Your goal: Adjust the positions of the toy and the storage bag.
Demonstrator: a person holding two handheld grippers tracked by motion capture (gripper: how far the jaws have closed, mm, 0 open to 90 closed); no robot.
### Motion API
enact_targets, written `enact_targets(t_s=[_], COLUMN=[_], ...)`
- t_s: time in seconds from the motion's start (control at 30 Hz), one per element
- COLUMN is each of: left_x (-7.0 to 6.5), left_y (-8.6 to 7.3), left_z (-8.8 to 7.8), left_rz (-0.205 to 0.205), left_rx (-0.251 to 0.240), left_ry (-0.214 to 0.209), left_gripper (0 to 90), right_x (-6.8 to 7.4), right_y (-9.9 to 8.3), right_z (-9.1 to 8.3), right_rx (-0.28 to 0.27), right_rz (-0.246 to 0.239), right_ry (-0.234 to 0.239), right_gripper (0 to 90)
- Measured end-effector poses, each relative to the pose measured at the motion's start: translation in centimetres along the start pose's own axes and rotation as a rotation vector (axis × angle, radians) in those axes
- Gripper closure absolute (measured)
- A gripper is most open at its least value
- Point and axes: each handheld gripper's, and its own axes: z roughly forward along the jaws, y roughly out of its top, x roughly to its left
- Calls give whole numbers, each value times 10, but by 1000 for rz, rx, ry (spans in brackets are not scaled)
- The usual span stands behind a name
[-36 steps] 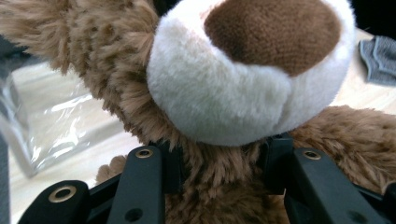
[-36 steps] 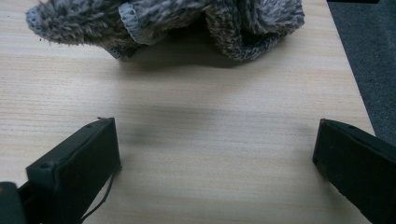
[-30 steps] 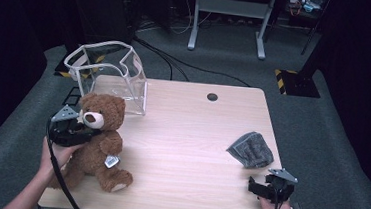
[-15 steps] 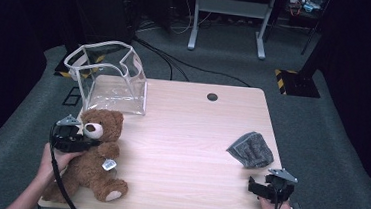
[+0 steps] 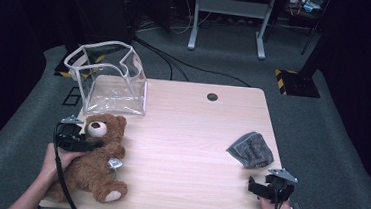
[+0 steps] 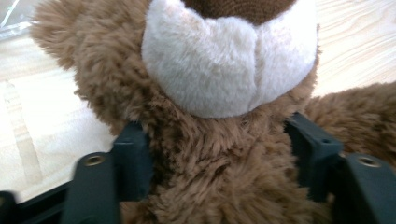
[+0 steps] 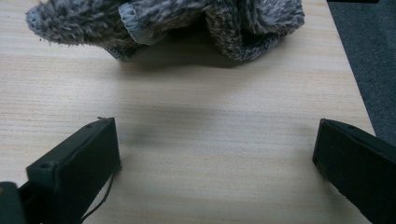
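lowered onto the table, teddy bear (image 5: 93,162) sits between left gripper's (image 5: 77,143) just-opening jaws.

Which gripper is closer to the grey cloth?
The right. The right gripper sits just below the grey cloth near the table's edge, jaws open and not touching it. The left gripper is across the table, around the teddy bear's neck.

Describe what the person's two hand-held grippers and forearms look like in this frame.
Both tools are black. The left hand-held gripper and the right hand-held gripper each carry a grey three-cornered plate on top and trail a black cable. Their jaws are blocky black bars with small round metal fasteners. The forearms are bare, with no sleeves visible.
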Motion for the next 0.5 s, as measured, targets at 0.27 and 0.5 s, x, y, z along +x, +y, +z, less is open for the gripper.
enact_targets(t_s=[0.27,0.5], left_x=[-2,-12], left_y=[11,36], left_z=[-19,-37], left_rz=[-11,15], left_rx=[-62,-94], left_ry=[31,50], left_gripper=[133,57], right_x=[0,0], right_y=[0,0], right_z=[0,0], right_rx=[0,0], right_rz=[0,0], right_ry=[0,0], right_gripper=[1,1])
